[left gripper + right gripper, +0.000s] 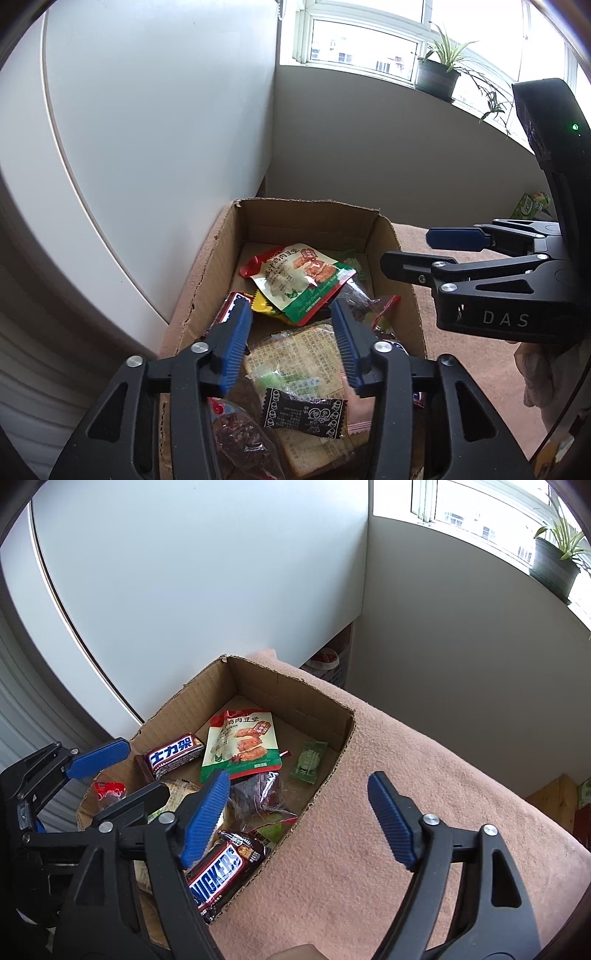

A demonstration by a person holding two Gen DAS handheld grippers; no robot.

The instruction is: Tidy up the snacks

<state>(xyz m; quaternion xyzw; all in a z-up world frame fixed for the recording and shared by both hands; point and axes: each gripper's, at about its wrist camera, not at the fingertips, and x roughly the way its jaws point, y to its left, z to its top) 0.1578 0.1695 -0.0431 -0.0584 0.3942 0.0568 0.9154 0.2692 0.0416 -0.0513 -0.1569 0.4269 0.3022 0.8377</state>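
Though hidden left-cam, Snickers bar (221,871) shows right-cam.

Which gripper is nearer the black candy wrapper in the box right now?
Left. The left gripper hangs open over the cardboard box, the black candy wrapper just below its fingers. The right gripper is open at the box's side, over the pink cloth.

Left gripper (291,332): jaws spread wide, nothing between blue pads (236,347), pointed down and forward. Right gripper (295,812): jaws likewise wide apart, empty, angled down. Both sit close together, side by side.
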